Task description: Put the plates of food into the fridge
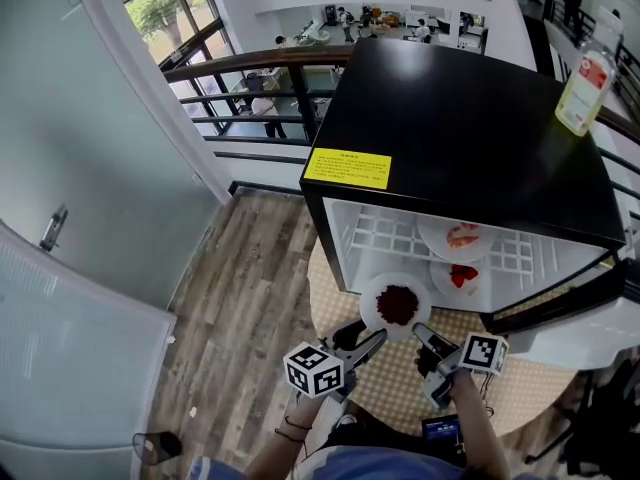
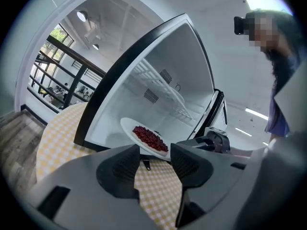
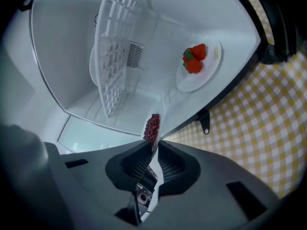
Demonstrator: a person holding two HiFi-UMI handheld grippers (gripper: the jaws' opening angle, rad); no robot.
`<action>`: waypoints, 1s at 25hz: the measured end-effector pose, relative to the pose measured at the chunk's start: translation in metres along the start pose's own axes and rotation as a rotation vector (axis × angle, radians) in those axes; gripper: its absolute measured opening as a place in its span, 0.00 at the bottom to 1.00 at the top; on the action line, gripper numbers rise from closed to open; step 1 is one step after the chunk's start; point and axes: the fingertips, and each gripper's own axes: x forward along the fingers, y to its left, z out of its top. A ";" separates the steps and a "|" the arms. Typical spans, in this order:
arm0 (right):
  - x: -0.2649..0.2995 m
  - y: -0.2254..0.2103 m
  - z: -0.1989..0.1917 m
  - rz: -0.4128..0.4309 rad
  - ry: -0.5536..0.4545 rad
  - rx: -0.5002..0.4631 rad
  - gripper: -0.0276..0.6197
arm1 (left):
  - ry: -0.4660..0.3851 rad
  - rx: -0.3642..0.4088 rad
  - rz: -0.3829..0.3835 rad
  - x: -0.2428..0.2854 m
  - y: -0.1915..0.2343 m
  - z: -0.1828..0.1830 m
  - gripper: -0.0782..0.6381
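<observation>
The step in hand is loading the third plate. The right tongs [image 3: 154, 152] are clamping the near rim of a white plate of dark red berries [image 1: 398, 306], their pads pressing on both faces of the rim. The plate is hanging at the mouth of the open fridge [image 1: 470, 118], directly ahead of these tongs, not yet resting on anything.

The left tongs [image 2: 154, 159] are standing apart with nothing between them. The same plate's rim is sitting just beyond their tips, and the checked tabletop [image 1: 400, 388] is showing below.

Farther ahead of the right tongs, a plate of strawberries [image 3: 199, 63] is lying on the fridge floor. Another plate [image 1: 455, 236] is resting on the wire shelf [image 3: 112, 47] above it.

Judging by this, two plates are already in and this one is about to follow. The next move is calling for a level push forward onto a free patch of the fridge floor, to the side of the strawberries. The single-edge grip is leaving the far side unsupported, so the berries could slide if the plate tips. The left tongs look placed to steady it if needed. The right tongs should be opening only once the plate is sitting flat.
</observation>
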 end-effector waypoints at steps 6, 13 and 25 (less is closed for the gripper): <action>0.013 -0.024 0.007 -0.073 0.008 0.022 0.11 | 0.068 -0.041 0.046 0.018 0.022 -0.020 0.40; 0.025 -0.038 0.015 -0.084 -0.022 0.088 0.11 | 0.104 -0.095 0.073 0.029 0.039 -0.030 0.40; 0.043 -0.042 0.045 -0.093 -0.135 0.156 0.08 | 0.110 0.013 0.236 0.011 0.064 -0.025 0.49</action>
